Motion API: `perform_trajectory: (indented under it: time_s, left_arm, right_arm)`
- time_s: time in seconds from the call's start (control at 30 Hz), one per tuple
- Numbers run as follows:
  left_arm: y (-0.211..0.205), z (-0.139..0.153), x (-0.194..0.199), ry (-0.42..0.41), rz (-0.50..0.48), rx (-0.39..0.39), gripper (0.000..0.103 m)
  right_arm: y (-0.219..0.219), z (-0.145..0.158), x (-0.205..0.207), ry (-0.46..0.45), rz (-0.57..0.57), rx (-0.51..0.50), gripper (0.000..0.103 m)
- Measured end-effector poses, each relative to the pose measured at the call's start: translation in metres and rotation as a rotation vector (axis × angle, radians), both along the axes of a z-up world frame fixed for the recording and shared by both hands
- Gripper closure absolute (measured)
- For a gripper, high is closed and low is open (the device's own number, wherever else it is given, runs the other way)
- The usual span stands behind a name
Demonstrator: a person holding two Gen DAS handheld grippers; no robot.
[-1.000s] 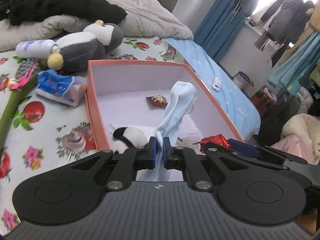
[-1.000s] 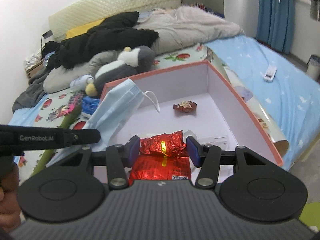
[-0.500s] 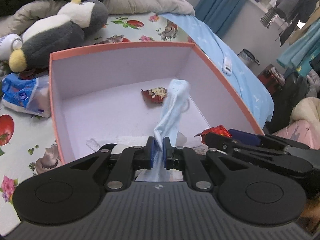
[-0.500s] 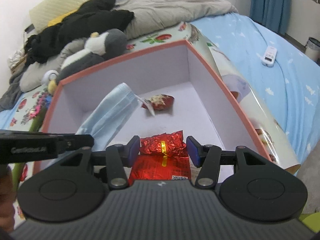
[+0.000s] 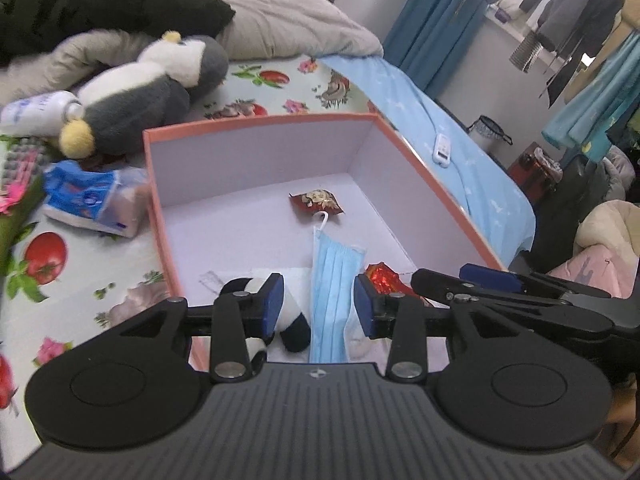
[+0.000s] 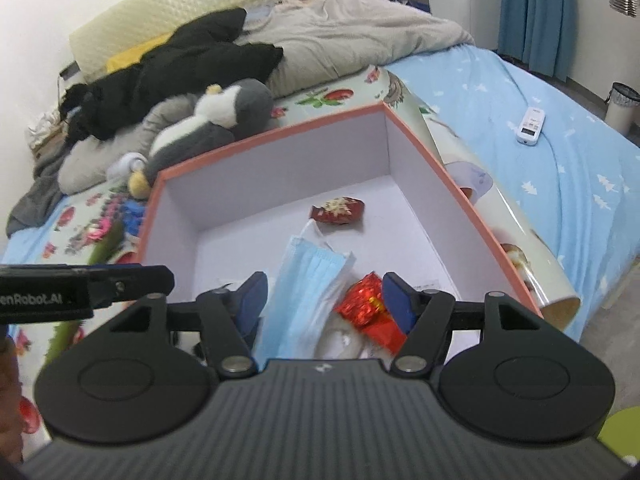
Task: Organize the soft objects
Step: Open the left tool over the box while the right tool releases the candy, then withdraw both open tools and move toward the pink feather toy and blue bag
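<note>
Left gripper (image 5: pixel 319 300) and right gripper (image 6: pixel 321 295), side by side, both pitched down into the orange-rimmed box (image 5: pixel 256 122) on the bed. The left's side reads "enRobot.AI" (first letter cut off). Fingers of both are opening and released: the blue face mask (image 5: pixel 334 280) and red foil packet (image 6: pixel 370 306) lie loose on the box floor near its front edge.

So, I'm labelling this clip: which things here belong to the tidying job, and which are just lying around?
Job: face mask, red foil packet, orange box, penguin plush, tissue pack.

Lying about: remote, black clothes, grey blanket, waste bin.
</note>
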State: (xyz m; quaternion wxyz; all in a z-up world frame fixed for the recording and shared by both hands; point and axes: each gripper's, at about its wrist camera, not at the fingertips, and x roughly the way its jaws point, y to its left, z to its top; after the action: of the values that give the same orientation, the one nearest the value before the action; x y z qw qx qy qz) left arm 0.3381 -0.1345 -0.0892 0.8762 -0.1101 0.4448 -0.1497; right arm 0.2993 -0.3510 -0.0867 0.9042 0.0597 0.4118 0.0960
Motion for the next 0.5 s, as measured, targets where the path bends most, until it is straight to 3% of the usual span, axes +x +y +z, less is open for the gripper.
perform_trajectory:
  time_s: [0.5]
  left_arm:
    - [0.041,0.069,-0.149,-0.138,0.021,-0.011,0.059]
  right_arm:
    - [0.03,0.06,-0.118,-0.125,0.025,-0.014,0.037]
